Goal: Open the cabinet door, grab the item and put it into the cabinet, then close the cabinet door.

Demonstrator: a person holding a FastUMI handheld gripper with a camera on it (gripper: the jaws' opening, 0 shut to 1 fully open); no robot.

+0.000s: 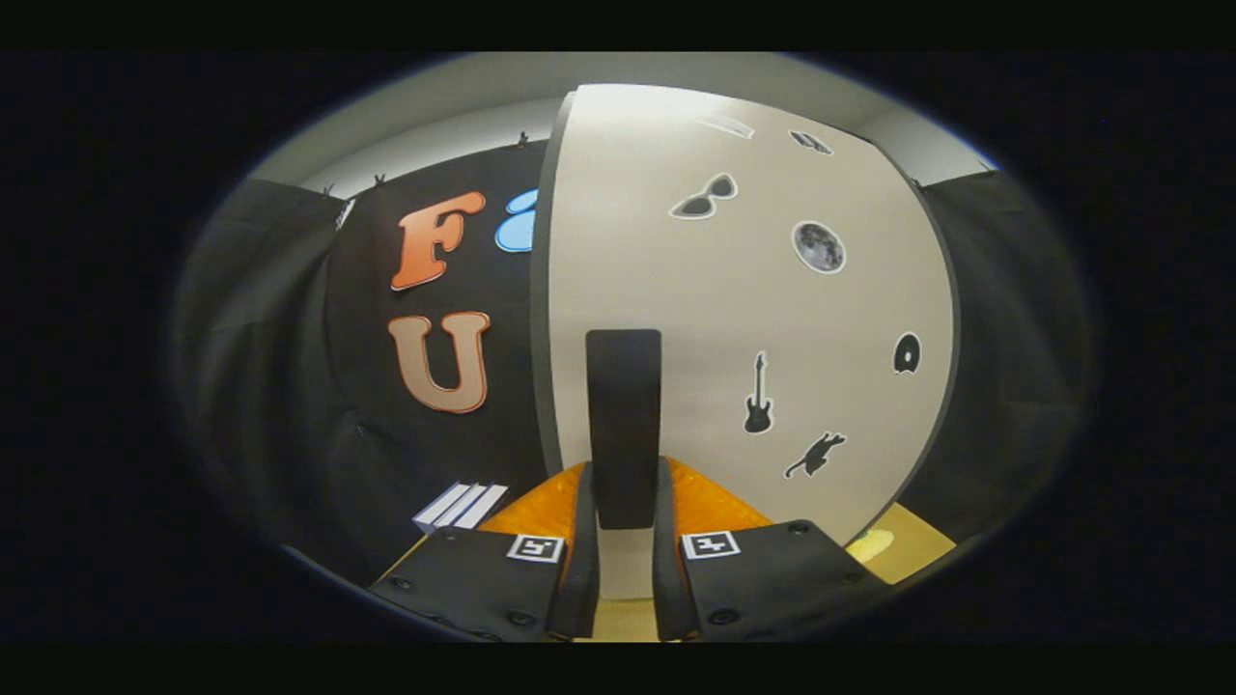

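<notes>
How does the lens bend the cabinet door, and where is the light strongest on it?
In the gripper view, the fisheye lens bows the cabinet door edges into curves; its top is washed out by glare, while the lower part near the black handle is dimmer; the gripper fingers, closed on that handle, look sharp.

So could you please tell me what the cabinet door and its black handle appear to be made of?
The cabinet door looks like matte off-white laminated board with a dark edge, probably. The handle, gripped between the gripper fingers, looks like matte black plastic or coated metal.
</notes>
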